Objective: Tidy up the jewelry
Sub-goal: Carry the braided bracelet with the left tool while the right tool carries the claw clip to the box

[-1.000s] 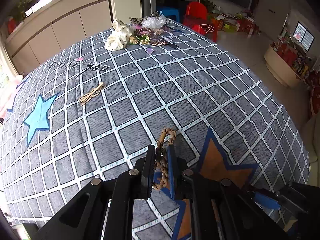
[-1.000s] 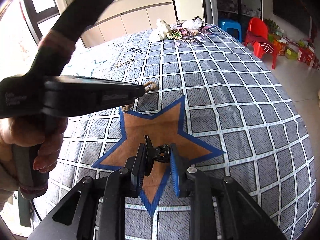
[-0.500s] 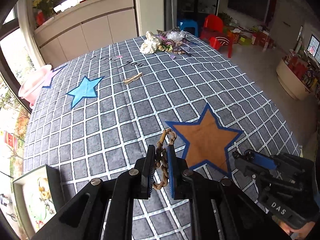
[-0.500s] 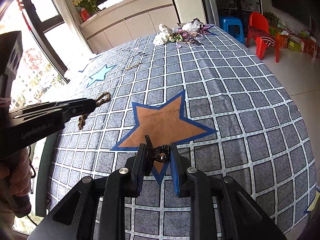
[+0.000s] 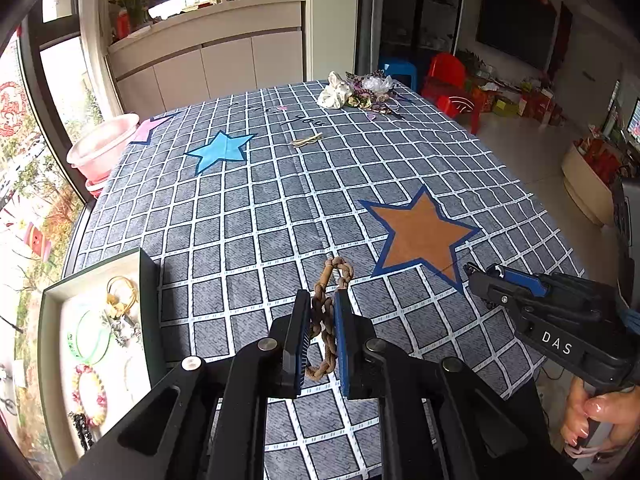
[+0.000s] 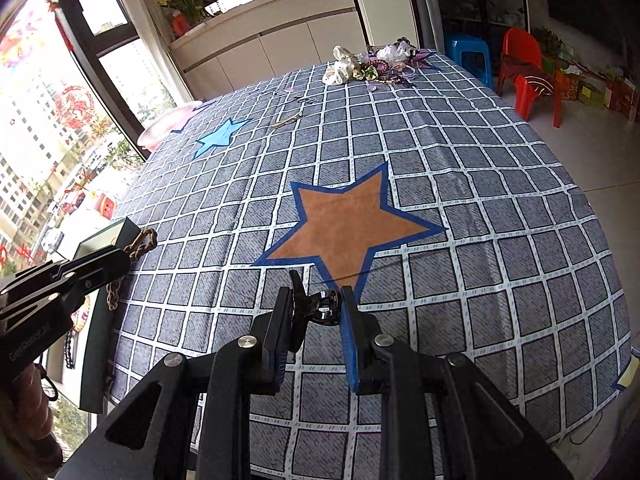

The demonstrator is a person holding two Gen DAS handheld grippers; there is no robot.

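My left gripper [image 5: 322,304] is shut on a brown braided rope bracelet [image 5: 326,320], held above the checked cloth near the table's front left; the bracelet also shows in the right wrist view [image 6: 138,246]. My right gripper [image 6: 316,304] is shut on a small black hair clip [image 6: 316,306], above the cloth just before the orange star [image 6: 344,224]. A white-lined jewelry tray [image 5: 54,320] with bangles and bead bracelets lies at the left front edge. A pile of hair accessories [image 5: 360,94] sits at the far end. A tan hair tie [image 5: 306,142] lies mid-table.
A pink basin [image 5: 102,146] stands off the table's far left corner. A blue star [image 5: 220,150] is printed on the cloth [image 5: 260,200]. Red chairs [image 6: 528,72] and a blue stool [image 6: 468,52] stand to the right of the table.
Both grippers have pulled back toward the near edge and risen with their items. The jewelry tray has come into the left wrist view at the left.
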